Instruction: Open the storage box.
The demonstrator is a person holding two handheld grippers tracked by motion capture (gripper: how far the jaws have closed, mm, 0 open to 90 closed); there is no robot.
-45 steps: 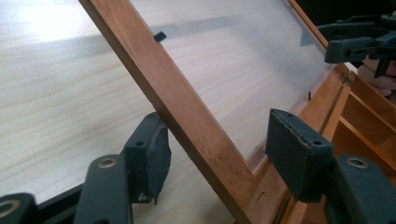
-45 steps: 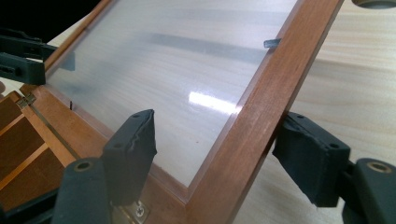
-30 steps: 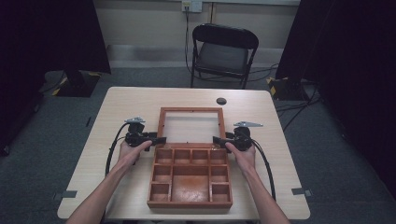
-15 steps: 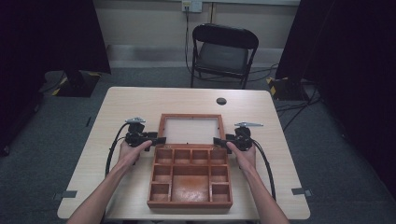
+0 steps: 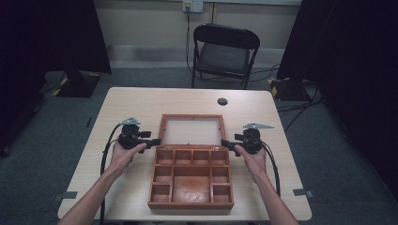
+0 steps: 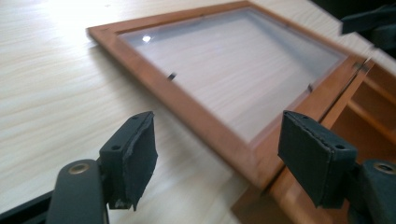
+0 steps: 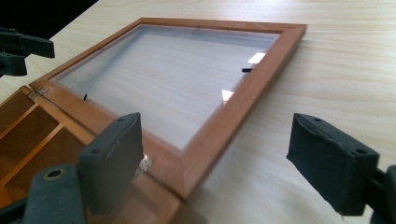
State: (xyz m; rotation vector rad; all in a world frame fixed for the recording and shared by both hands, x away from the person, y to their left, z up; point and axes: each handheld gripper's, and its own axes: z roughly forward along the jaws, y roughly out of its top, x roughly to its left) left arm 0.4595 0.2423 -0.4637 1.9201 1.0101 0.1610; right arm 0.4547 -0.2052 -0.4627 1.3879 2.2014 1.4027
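High view: wooden box mid-worktop, glazed lid flat beyond its hinge | left gripper, right gripper flank lid's hinge corners, jaws open, empty (equally near)

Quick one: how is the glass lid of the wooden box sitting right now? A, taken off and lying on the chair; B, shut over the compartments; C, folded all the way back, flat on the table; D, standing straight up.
C: the glass lid lies flat on the table behind the box, still hinged to it, leaving the compartments uncovered.
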